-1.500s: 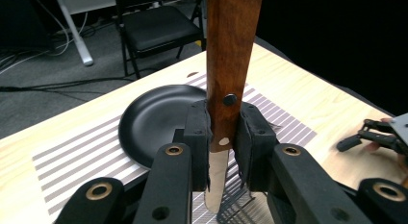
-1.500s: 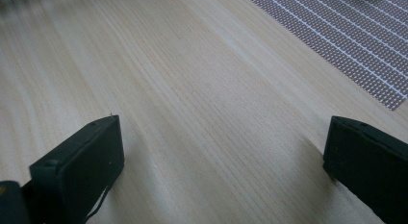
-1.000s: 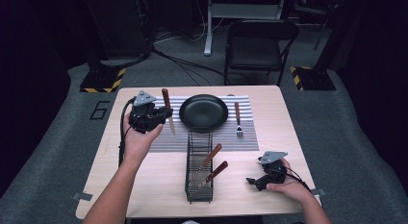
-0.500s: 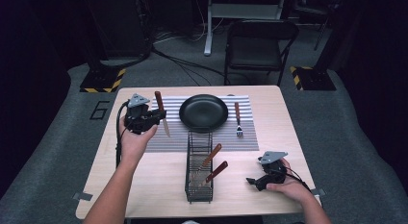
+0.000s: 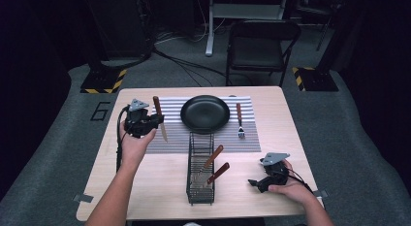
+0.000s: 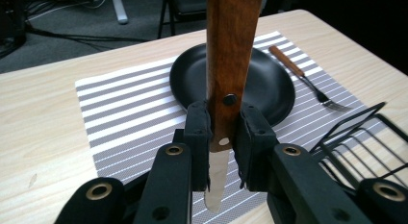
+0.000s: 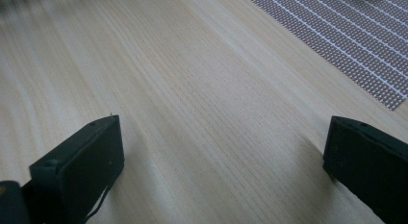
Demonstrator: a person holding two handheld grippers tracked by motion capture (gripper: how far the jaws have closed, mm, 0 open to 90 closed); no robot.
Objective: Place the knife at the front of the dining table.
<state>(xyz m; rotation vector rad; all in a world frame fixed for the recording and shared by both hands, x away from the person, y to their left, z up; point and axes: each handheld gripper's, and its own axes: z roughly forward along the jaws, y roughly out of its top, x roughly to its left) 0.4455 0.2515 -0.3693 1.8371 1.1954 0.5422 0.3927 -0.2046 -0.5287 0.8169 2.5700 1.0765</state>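
Knife pinched in my left claw above the mat's left end

Knife (image 6: pixel 230 65) sits between the pads of my left claw (image 6: pixel 222 137), which are pressed onto the lower part of its wooden handle, just past the rivets. Seen along the claw, the handle rises away from me and the blade hangs below the pads over the striped mat (image 6: pixel 130 108). From above, the left claw (image 5: pixel 141 121) hangs over the left end of the mat (image 5: pixel 169 138), and the knife (image 5: pixel 159 117) runs from its handle at the far side to its blade tip nearer me, slightly slanted.

Plate (image 5: pixel 205 113) lies just right of the knife on the mat, and a fork (image 5: pixel 239 120) lies beyond it, well apart. Rack (image 5: pixel 201 168) stands on the counter (image 5: pixel 145 187) nearer me, to the right of the blade, with two wooden-handled pieces leaning in it. Bare mat stretches between plate and the mat's left edge; bare counter lies left of the mat.

My right claw (image 5: pixel 259 181) rests low near the counter's right front corner, its jaws spread wide with nothing but wood grain between them.
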